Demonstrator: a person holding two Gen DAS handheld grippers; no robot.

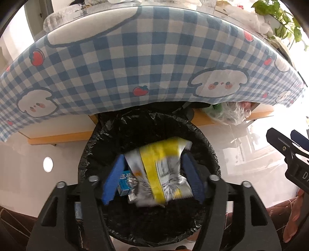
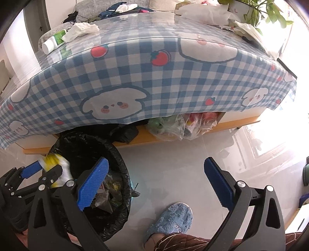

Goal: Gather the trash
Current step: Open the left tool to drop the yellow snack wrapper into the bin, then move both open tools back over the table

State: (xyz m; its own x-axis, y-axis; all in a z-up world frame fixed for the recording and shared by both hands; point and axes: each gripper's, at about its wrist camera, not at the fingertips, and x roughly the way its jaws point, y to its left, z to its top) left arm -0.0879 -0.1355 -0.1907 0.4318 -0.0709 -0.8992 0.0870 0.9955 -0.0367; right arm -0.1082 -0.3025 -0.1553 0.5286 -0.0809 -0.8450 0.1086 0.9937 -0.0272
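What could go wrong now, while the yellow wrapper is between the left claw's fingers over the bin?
1. The wrapper looks blurred between the open left claw; it may catch on a pad instead of falling into the bin.
2. The bin liner sits loosely on the rim; the right claw beside it could snag it.
3. The slipper stands close to the bin and could knock it.

a table [image 2: 241, 120] is covered by a blue-and-white checked cloth [image 2: 135, 77] printed with strawberries and white cartoon faces, under a clear glossy sheet. on its top are seen a white bottle with a green label [image 2: 53, 41], crumpled white tissue [image 2: 81, 30], more white paper [image 2: 204, 13] and a potted plant [image 2: 256, 11] at the far corner. on the lower shelf [image 2: 146, 141] clear plastic bags [image 2: 173, 125] are stored. on the pale glossy floor [image 2: 173, 164] a bin lined with a black bag [image 2: 123, 173] stands just beside the table.
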